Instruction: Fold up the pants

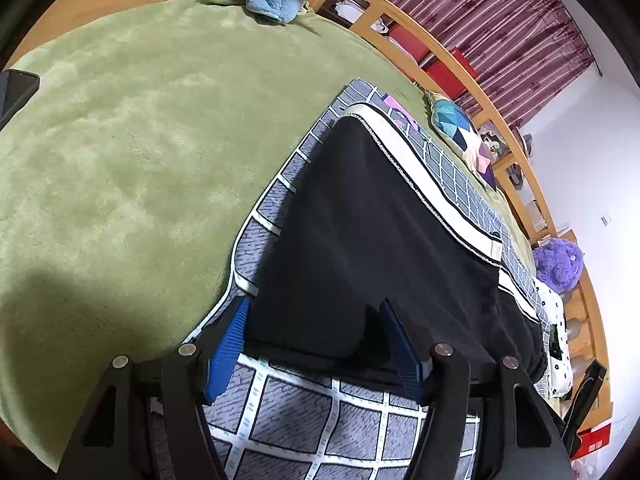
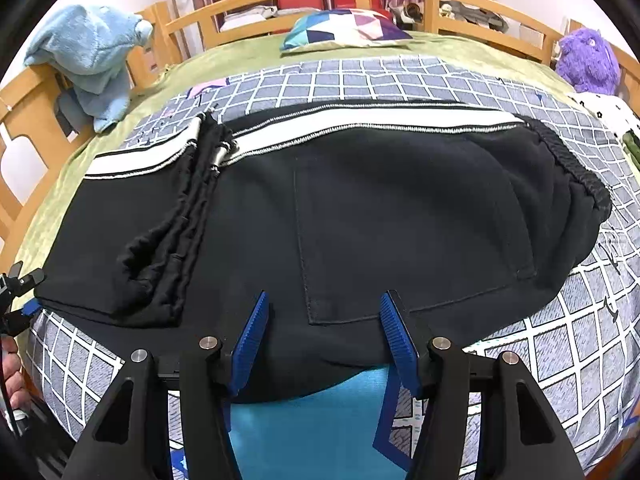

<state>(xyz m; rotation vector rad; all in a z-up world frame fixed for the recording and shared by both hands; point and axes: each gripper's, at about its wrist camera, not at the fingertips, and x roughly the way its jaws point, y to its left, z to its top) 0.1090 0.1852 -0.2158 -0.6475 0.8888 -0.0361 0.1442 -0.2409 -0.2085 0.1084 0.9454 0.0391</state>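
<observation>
Both grippers, left (image 1: 312,340) and right (image 2: 324,332), fingers apart, empty, at the near edge of the pants (image 2: 360,208); legs folded once, another fold remains.

Black fleece pants with a white side stripe (image 2: 340,208) lie flat, folded leg over leg. The ribbed waistband is at the right; the cuffs are doubled back across the left part. A patch pocket faces up.

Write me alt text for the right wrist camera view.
Black pants with a white side stripe lie folded on a grey checked blanket on a bed, the right gripper open just above their near edge. A patterned pillow lies behind.
</observation>
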